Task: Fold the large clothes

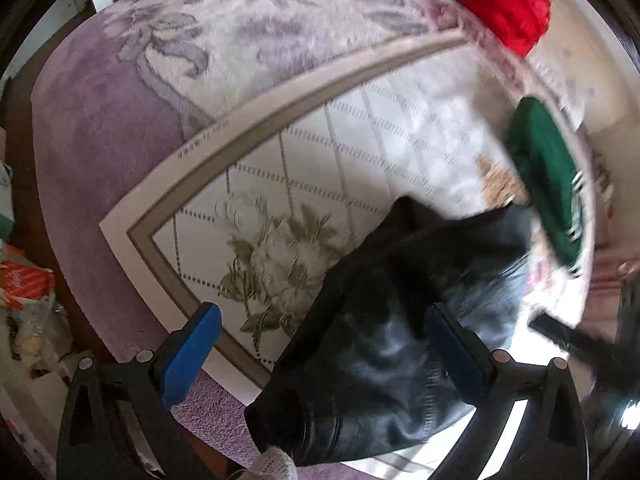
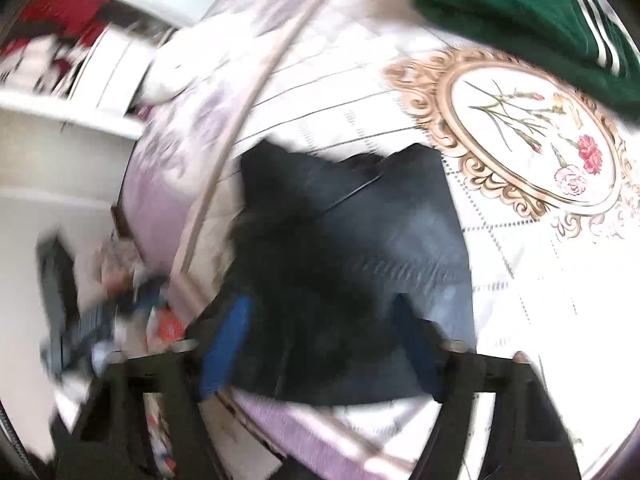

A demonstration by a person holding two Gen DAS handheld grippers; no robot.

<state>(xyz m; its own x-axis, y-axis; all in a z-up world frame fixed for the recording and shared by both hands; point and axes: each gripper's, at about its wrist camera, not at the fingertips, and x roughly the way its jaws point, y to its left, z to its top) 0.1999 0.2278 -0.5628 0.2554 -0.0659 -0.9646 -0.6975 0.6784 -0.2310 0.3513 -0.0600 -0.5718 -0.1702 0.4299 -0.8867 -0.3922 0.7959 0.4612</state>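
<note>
A dark blue-black garment (image 1: 376, 364) lies bunched on a white floral sheet (image 1: 304, 168) spread over a purple bed cover. My left gripper (image 1: 324, 356) is open, its blue pads wide apart, with the garment's edge between them and nothing clamped. In the right wrist view the same dark garment (image 2: 360, 248) lies folded over on the sheet (image 2: 520, 280). My right gripper (image 2: 320, 344) is open above it, its blue pads either side of the cloth. This view is motion-blurred.
A folded green garment with white stripes (image 1: 548, 176) lies at the sheet's right, also in the right wrist view (image 2: 532, 12). A red cloth (image 1: 492, 0) lies at the back. The purple cover (image 1: 100, 152) drops to a cluttered floor (image 1: 28, 304) on the left.
</note>
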